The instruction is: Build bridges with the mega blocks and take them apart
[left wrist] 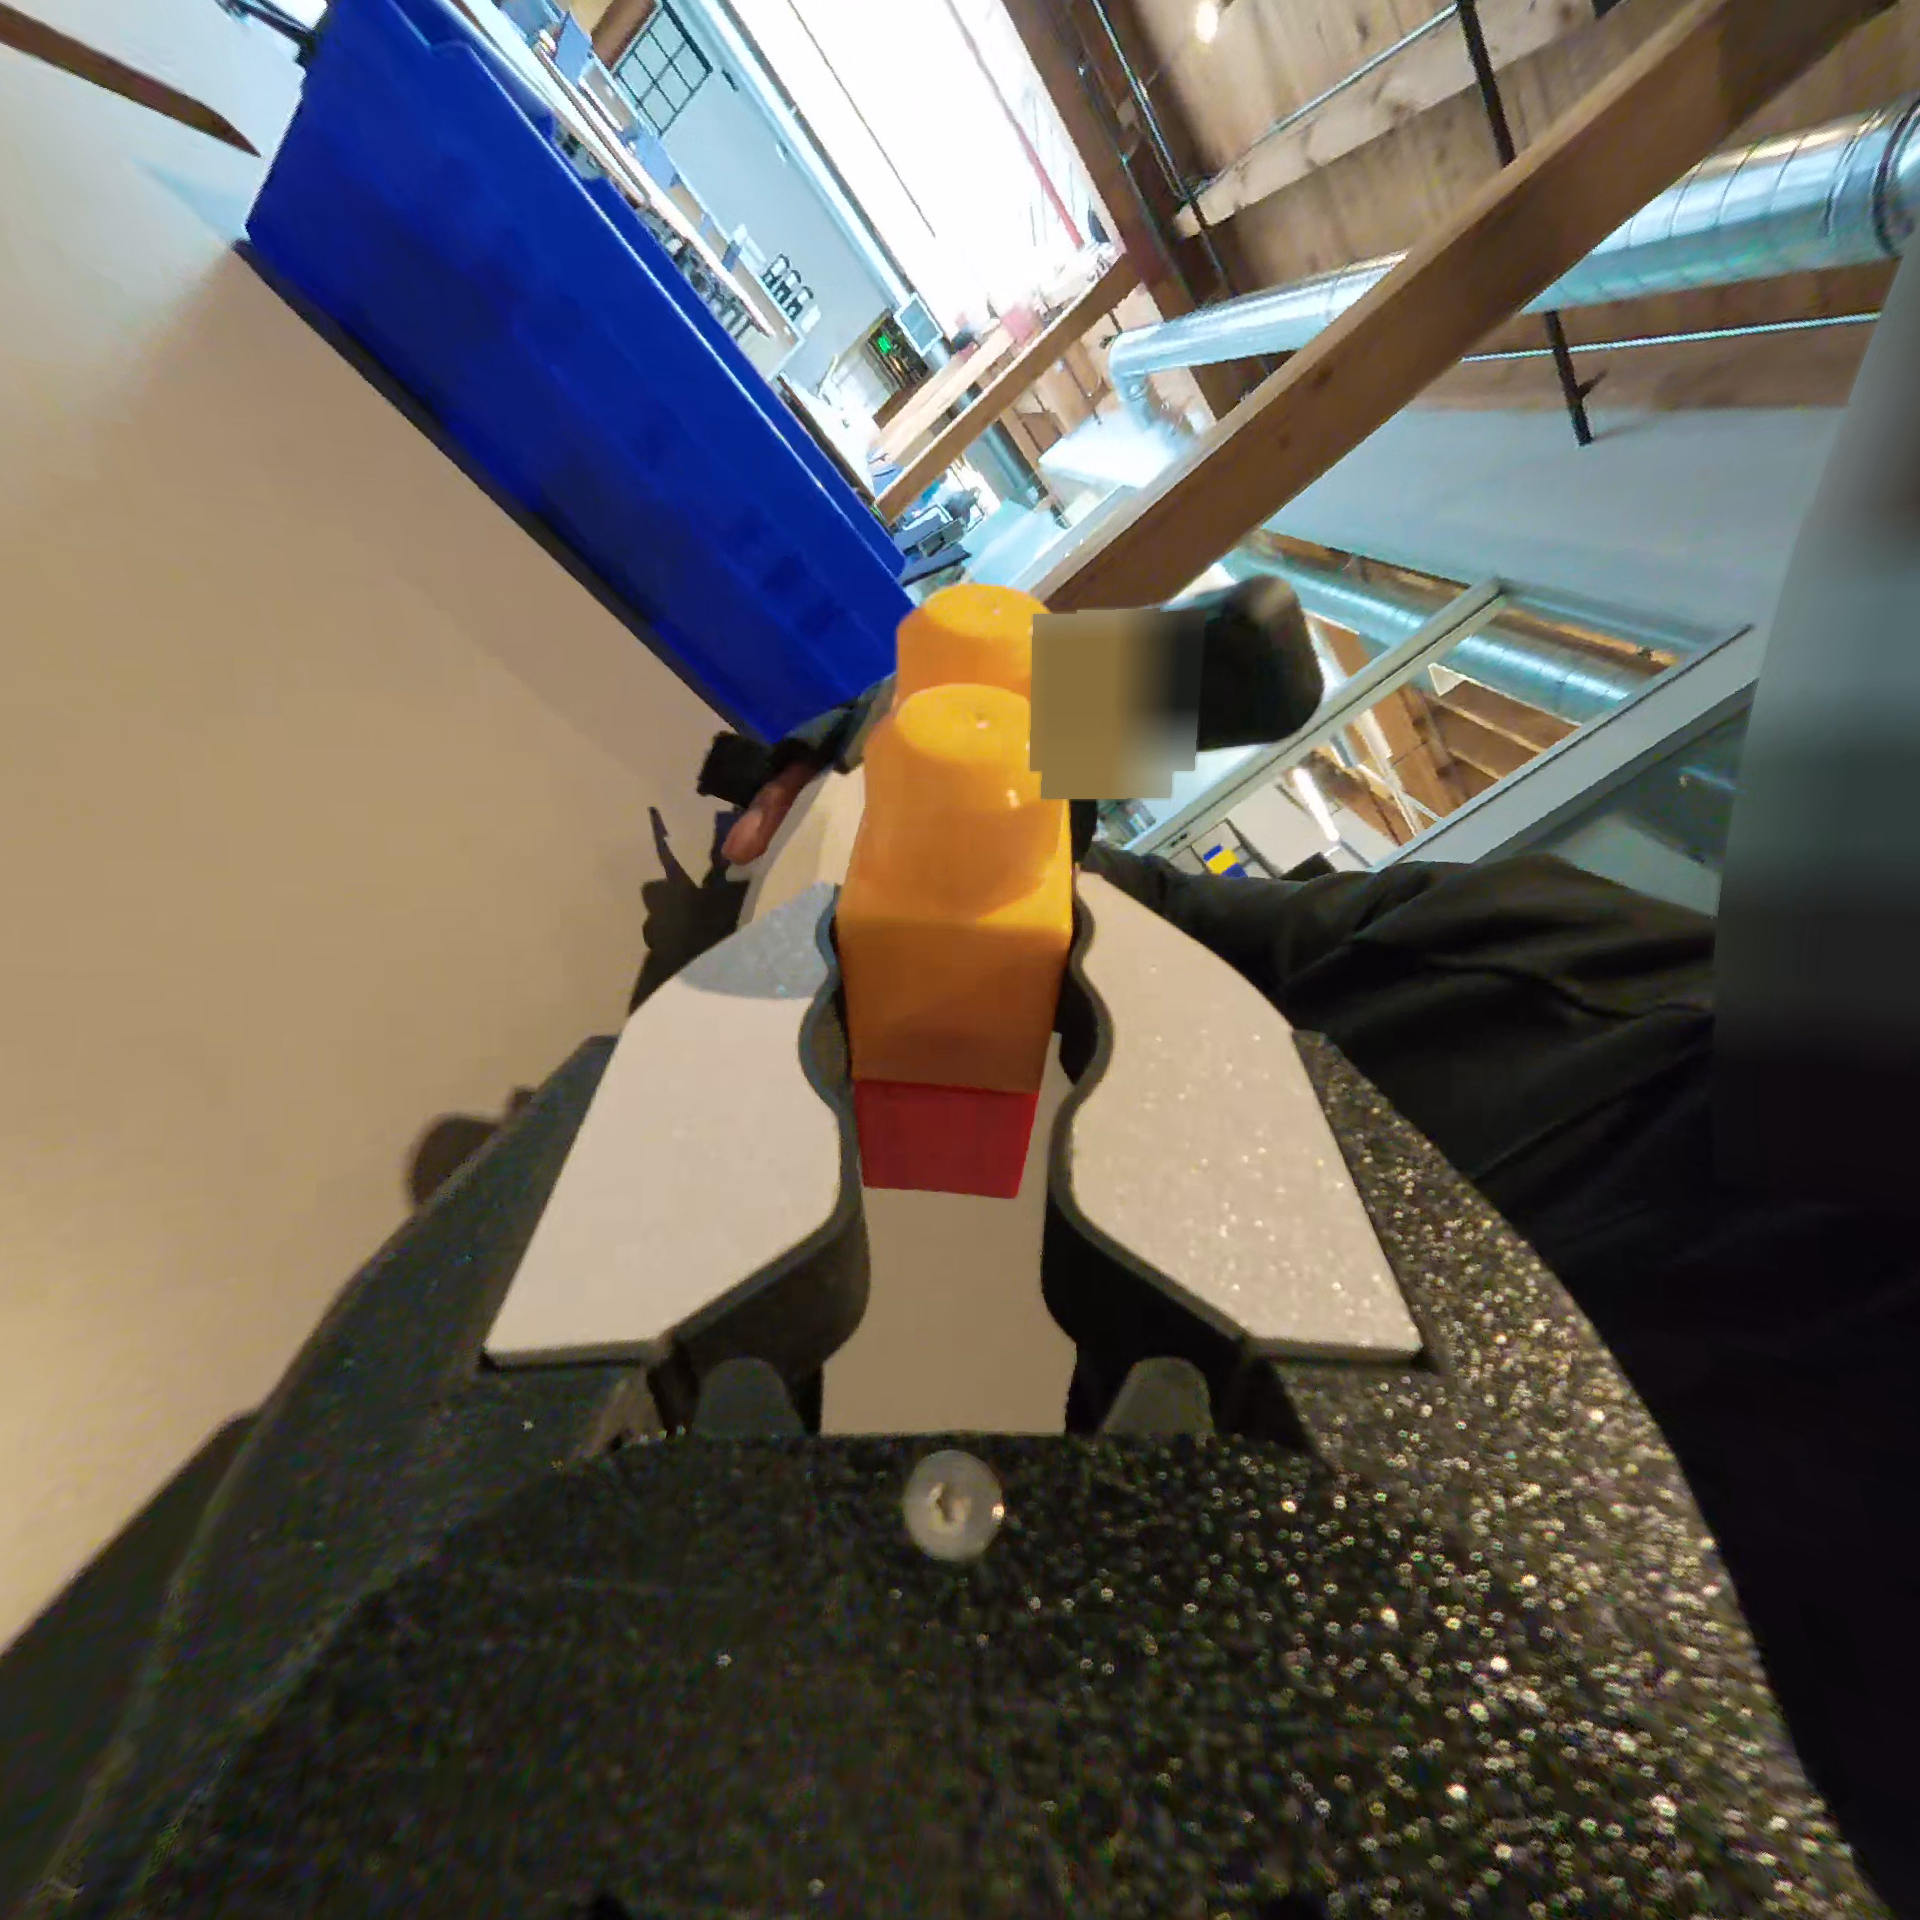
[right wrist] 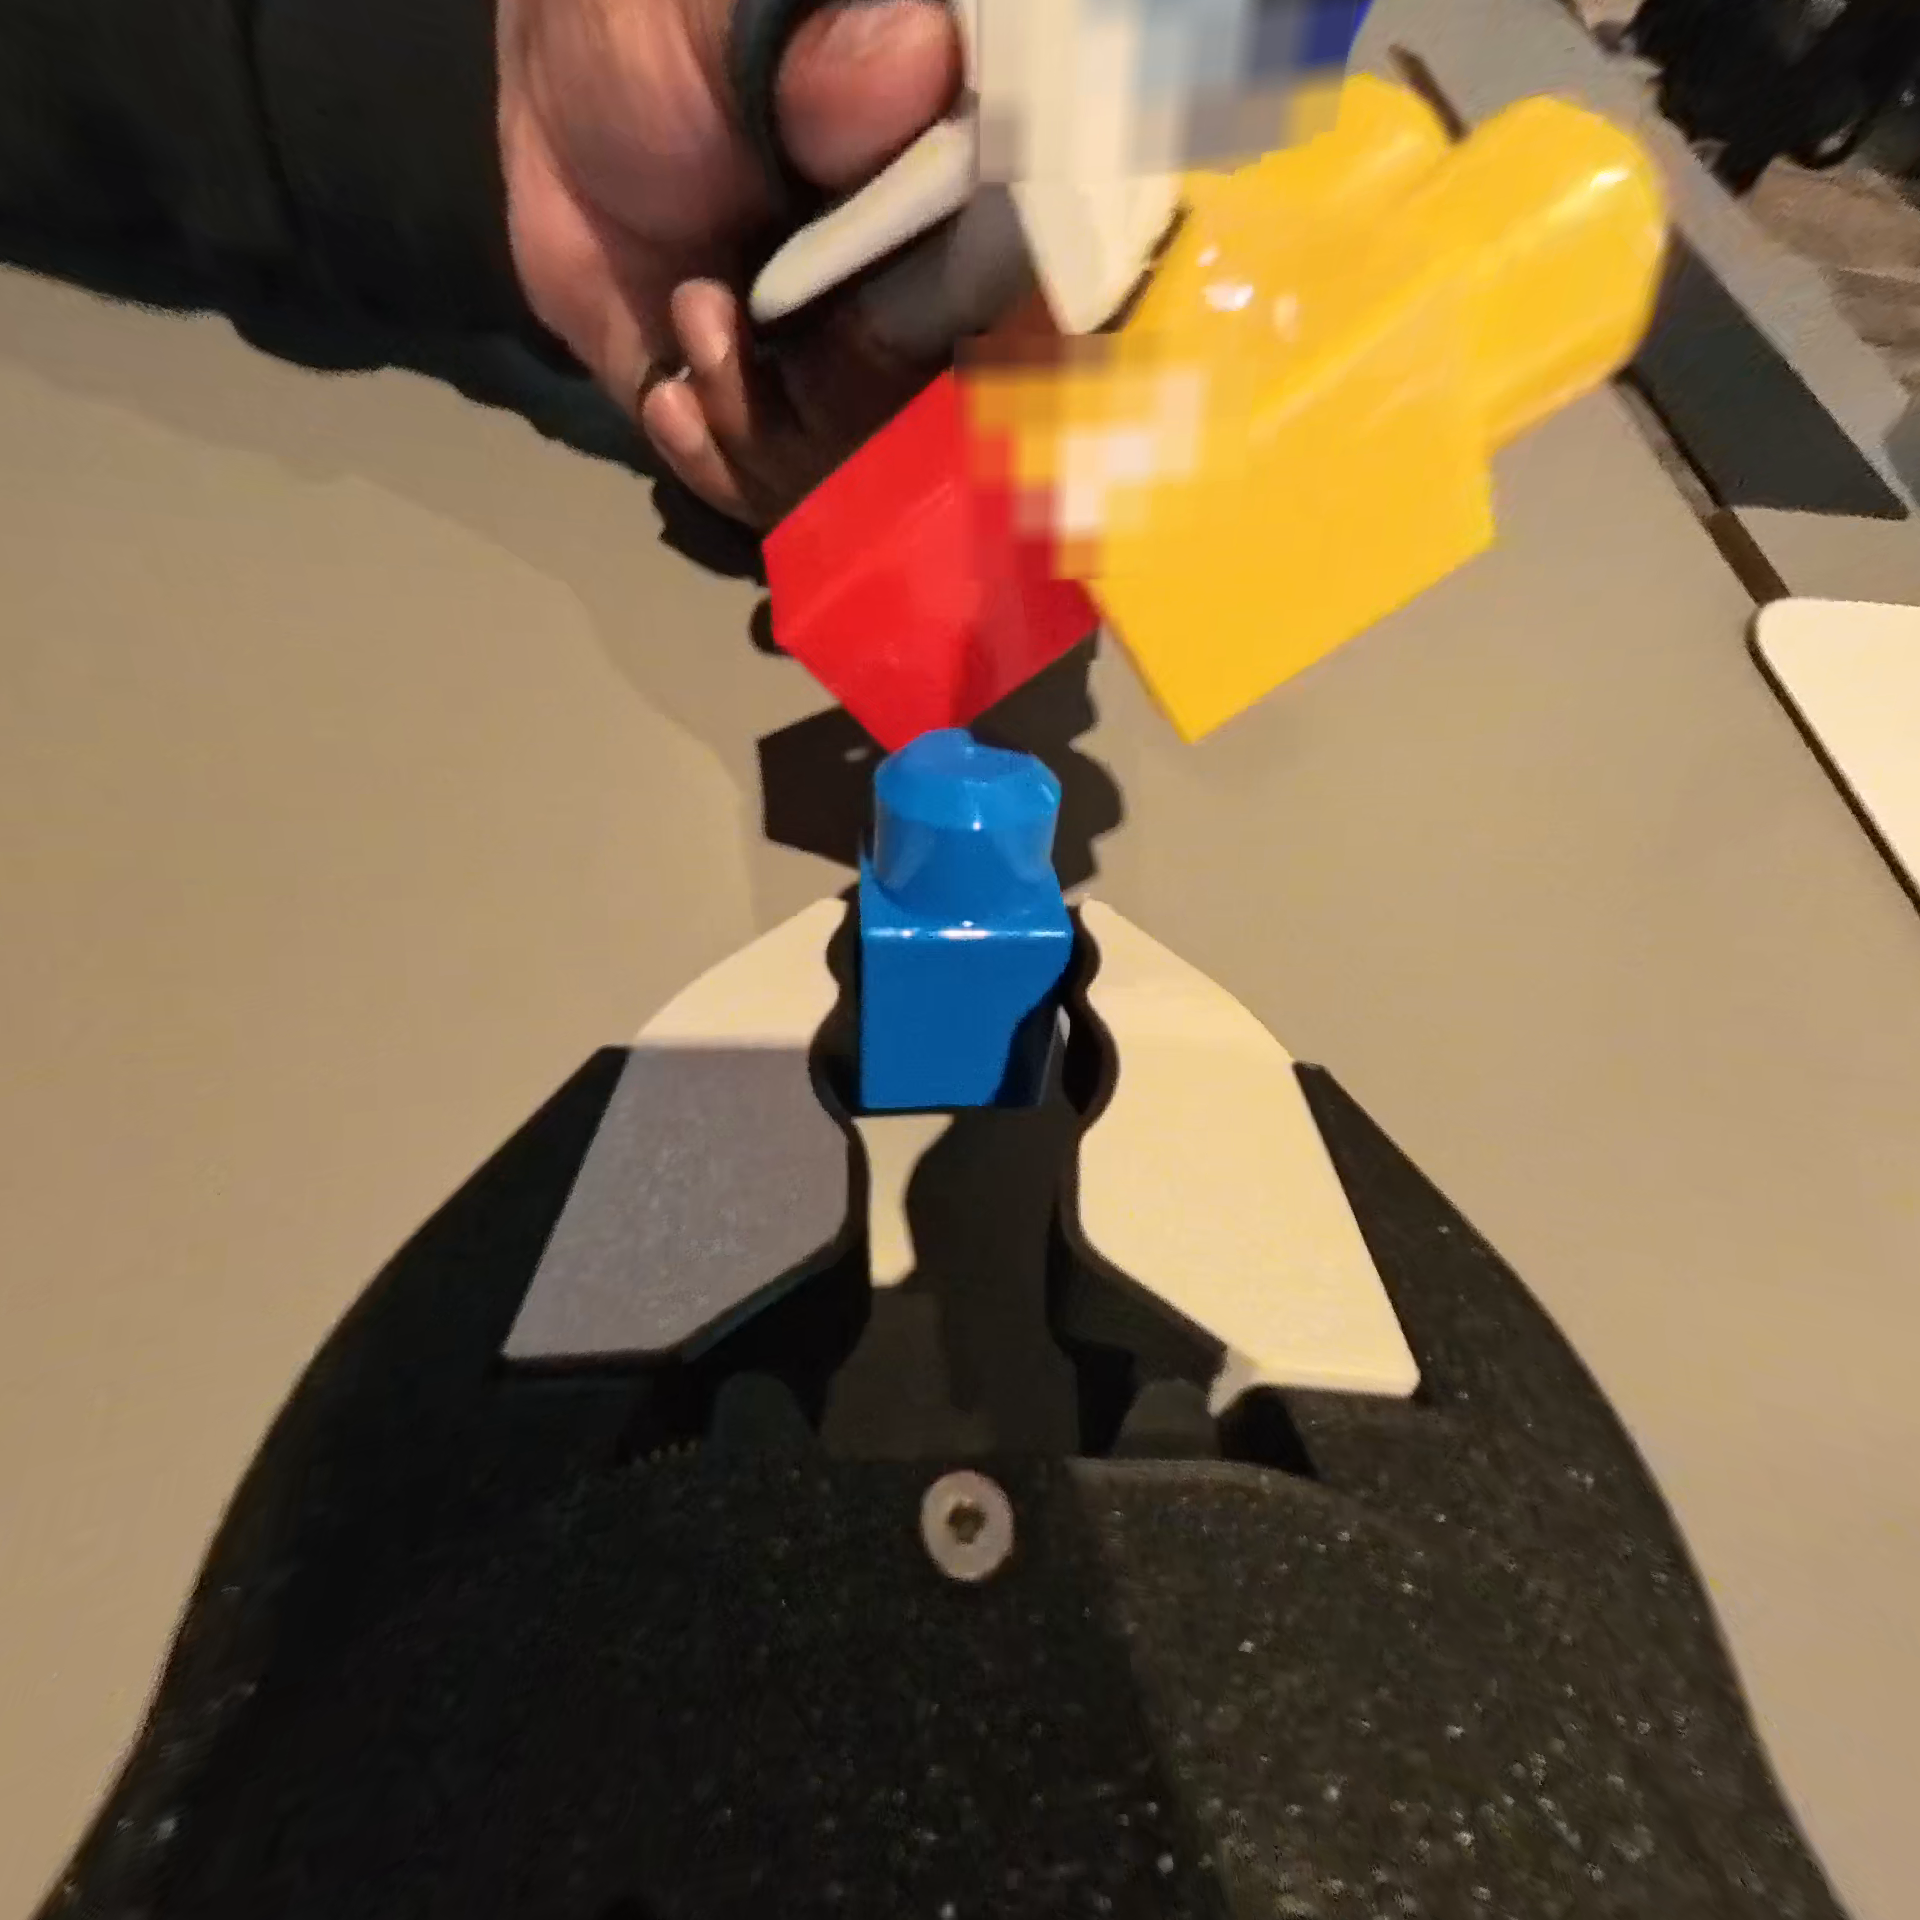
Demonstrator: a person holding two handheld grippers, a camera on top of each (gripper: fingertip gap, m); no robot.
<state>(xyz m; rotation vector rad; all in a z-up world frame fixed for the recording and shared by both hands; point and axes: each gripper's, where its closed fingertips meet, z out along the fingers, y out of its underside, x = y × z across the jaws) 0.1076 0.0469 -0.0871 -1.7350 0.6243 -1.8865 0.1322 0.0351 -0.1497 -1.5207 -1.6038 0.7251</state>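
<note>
Yellow two-stud block (left wrist: 956,914) with a red block (left wrist: 945,1135) under it is pinched by the left gripper (left wrist: 954,935) fingers — right gripper (right wrist: 961,987) fingers pinch a blue block (right wrist: 961,997), just below the red one, above the surface (right wrist: 312,831).

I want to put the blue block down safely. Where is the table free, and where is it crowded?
Free: the bare table left of the right hand-held gripper and its blue block, and the stretch toward the white board. Crowded: straight ahead, where the red block, yellow block and hand hang.
</note>
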